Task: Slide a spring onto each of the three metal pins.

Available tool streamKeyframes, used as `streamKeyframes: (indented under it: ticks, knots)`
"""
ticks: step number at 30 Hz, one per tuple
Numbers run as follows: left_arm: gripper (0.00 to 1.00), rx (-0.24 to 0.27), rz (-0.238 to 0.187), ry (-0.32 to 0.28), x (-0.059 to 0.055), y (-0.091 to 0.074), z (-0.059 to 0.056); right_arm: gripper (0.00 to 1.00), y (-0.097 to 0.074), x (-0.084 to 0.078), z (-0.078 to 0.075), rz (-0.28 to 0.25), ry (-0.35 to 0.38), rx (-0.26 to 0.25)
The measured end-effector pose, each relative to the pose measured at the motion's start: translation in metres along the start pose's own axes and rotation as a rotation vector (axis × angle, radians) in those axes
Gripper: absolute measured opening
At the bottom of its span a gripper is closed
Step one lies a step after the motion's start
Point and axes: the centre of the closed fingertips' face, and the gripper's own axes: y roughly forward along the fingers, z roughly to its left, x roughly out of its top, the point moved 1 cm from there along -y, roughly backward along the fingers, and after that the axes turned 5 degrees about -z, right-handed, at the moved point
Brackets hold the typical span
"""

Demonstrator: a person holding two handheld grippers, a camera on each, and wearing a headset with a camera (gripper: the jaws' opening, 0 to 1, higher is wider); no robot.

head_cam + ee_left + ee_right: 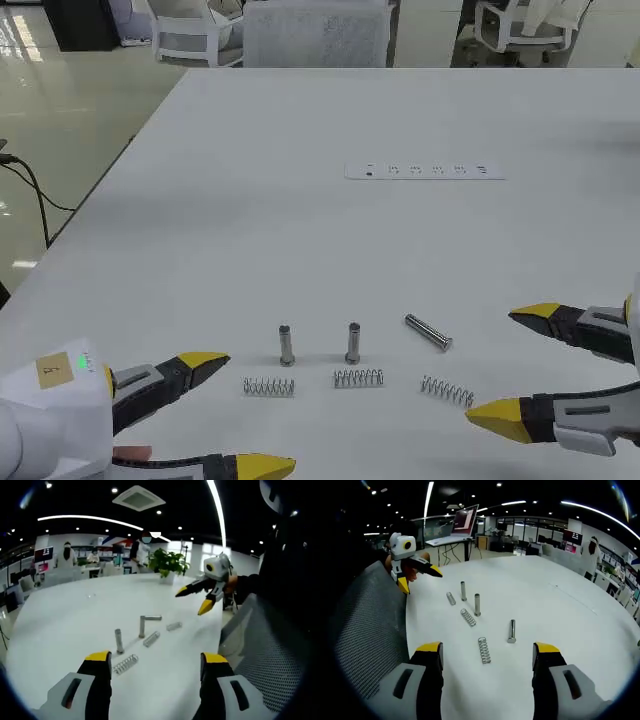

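With the left tool and right tool both spread and empty, and the springs and pins on the surface between them, an off-centre pinch would likely flick a light spring away or topple a standing pin.

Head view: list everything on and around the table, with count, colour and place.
White table: one, white, under everything.
Silver cylindrical metal pins: three, near edge; left pin and middle pin upright, right pin lying down.
Small coiled wire springs: three, silver, one lying before each pin: left spring, middle spring, right spring.
White flat power strip: one, far centre of table.
White office chairs: at least two, beyond the far edge.
Left hand-held gripper: one, yellow-tipped black jaws, open, bottom left.
Right hand-held gripper: one, same colours, open, right edge.
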Motion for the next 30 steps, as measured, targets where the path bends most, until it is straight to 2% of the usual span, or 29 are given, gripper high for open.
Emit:
streamKeyframes:
  ticks: [30]
  knots:
    - [0.64,-0.002,0.008,-0.001,-0.0016,0.0002,-0.0002,0.69,0.0036,-0.0043,-0.0025,0.018,0.002,0.007]
